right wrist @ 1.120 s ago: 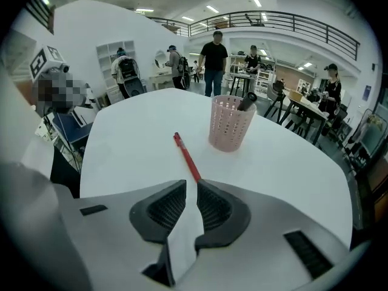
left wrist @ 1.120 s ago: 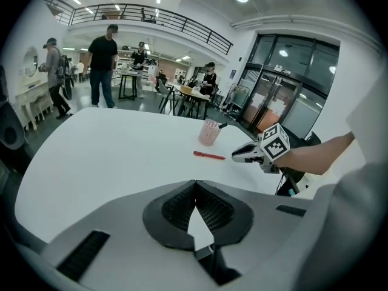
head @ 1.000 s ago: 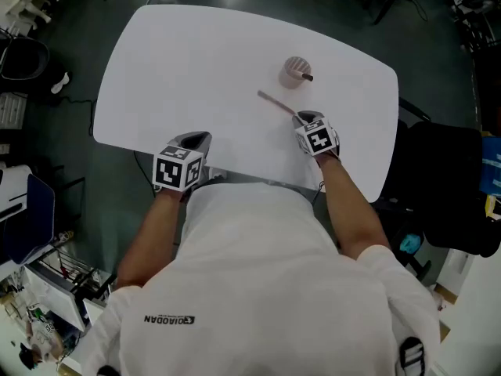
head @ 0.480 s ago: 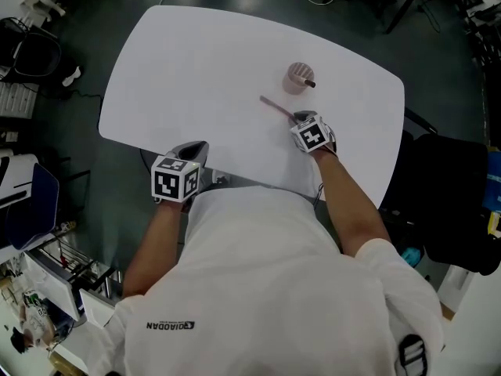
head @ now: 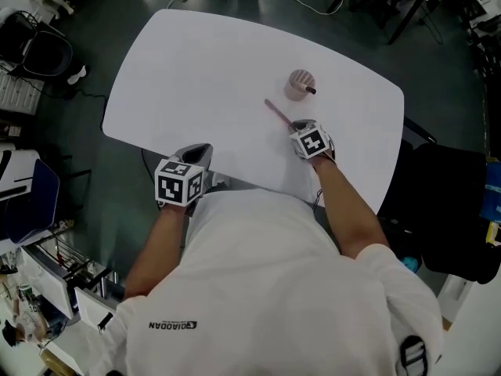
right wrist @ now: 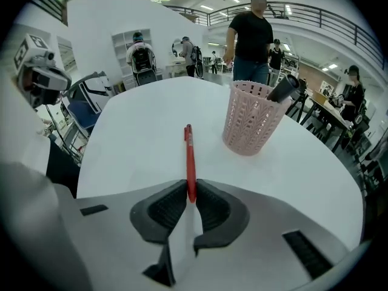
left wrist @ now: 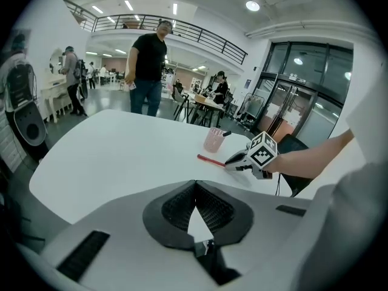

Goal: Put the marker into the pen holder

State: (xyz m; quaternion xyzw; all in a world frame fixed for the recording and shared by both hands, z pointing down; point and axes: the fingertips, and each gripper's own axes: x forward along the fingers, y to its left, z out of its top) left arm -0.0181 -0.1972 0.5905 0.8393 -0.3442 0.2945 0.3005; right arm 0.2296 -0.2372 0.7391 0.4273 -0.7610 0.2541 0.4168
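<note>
A red marker [right wrist: 189, 159] lies along the white table [head: 196, 77], its near end pinched between the jaws of my right gripper [right wrist: 191, 196]. In the head view the marker [head: 278, 113] points away from that gripper [head: 301, 128] toward the upper left. The pink lattice pen holder [right wrist: 251, 126] stands just right of the marker's far end, with a dark pen leaning in it; the head view shows the holder [head: 300, 83] beyond the right gripper. My left gripper [left wrist: 195, 208] is shut on nothing, at the table's near edge [head: 192, 157].
The table is a rounded white top [left wrist: 109, 156] with dark floor around it. A black chair [head: 446, 202] stands at the right. People stand and walk in the hall beyond the table's far edge [left wrist: 145, 71].
The right gripper has crept forward onto the marker's near end. The left gripper has stayed at the table's near edge.
</note>
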